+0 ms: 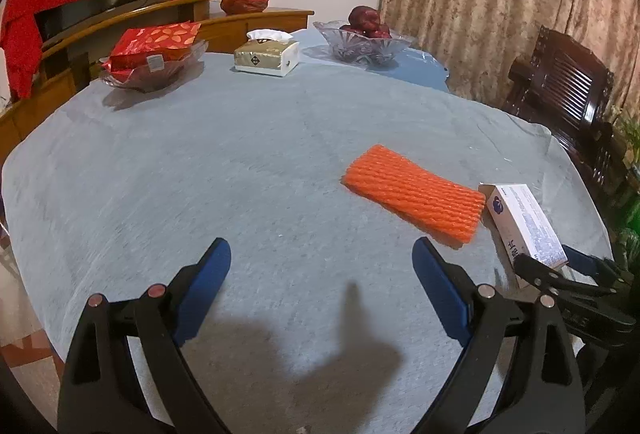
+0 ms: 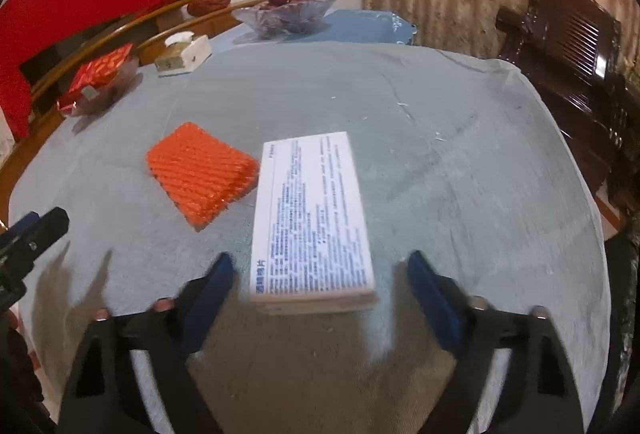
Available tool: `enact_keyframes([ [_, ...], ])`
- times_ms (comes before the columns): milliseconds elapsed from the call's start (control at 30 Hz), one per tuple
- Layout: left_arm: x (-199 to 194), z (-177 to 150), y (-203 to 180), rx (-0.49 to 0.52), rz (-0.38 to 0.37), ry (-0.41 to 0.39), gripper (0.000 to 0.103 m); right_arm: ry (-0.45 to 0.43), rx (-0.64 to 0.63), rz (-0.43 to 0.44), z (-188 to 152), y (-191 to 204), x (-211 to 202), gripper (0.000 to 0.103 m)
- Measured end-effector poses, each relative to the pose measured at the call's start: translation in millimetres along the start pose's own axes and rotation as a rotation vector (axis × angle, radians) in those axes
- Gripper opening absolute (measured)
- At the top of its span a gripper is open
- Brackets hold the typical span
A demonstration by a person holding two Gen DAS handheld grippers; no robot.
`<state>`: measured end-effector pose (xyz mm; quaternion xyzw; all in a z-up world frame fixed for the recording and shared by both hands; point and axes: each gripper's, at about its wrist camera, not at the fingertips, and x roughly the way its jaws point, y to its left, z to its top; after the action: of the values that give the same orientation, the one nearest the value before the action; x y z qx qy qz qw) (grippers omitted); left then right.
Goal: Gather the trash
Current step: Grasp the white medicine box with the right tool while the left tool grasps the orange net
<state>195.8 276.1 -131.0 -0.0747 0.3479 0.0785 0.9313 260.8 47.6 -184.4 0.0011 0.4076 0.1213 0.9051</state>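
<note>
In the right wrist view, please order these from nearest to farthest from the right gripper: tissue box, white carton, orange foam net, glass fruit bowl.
From the right gripper:
1. White carton, between the open fingers.
2. Orange foam net, left of the carton.
3. Tissue box, far left.
4. Glass fruit bowl, at the far edge.

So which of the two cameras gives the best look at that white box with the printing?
The right wrist view: the box lies centred and close between the open fingers of the right hand-held gripper, its printed top fully visible. The left wrist view catches it only near the right edge, slanted, beside the orange foam net.
</note>
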Motion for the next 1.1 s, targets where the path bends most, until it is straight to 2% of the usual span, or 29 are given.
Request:
enact_keyframes([
  [67,1.2,0.0,-3.7,0.007,-0.002,0.002,0.089,0.029,-0.003,0.014,0.6,-1.5,6.0,0.058],
  [167,4.5,0.7,-12.0,0.013,-0.013,0.005,0.089,0.021,-0.01,0.042,0.3,-7.2,3.1,0.057],
  [467,24.9,4.6,-63.6,0.06,-0.091,0.028,0.09,-0.032,0.035,-0.022,8.5,-52.3,-14.7,0.057],
  [633,43.7,7.8,-89.7,0.086,-0.097,0.04,0.089,-0.045,0.035,-0.039,7.1,-66.9,-20.4,0.057],
  [1000,78.3,20.8,-98.4,0.057,-0.067,0.113,0.089,-0.024,0.066,-0.039,-4.1,-83.9,-12.5,0.057],
  [1100,87.4,21.5,-98.3,0.047,-0.073,0.143,0.081,-0.022,0.066,-0.036,-5.4,-84.1,-11.5,0.057],
])
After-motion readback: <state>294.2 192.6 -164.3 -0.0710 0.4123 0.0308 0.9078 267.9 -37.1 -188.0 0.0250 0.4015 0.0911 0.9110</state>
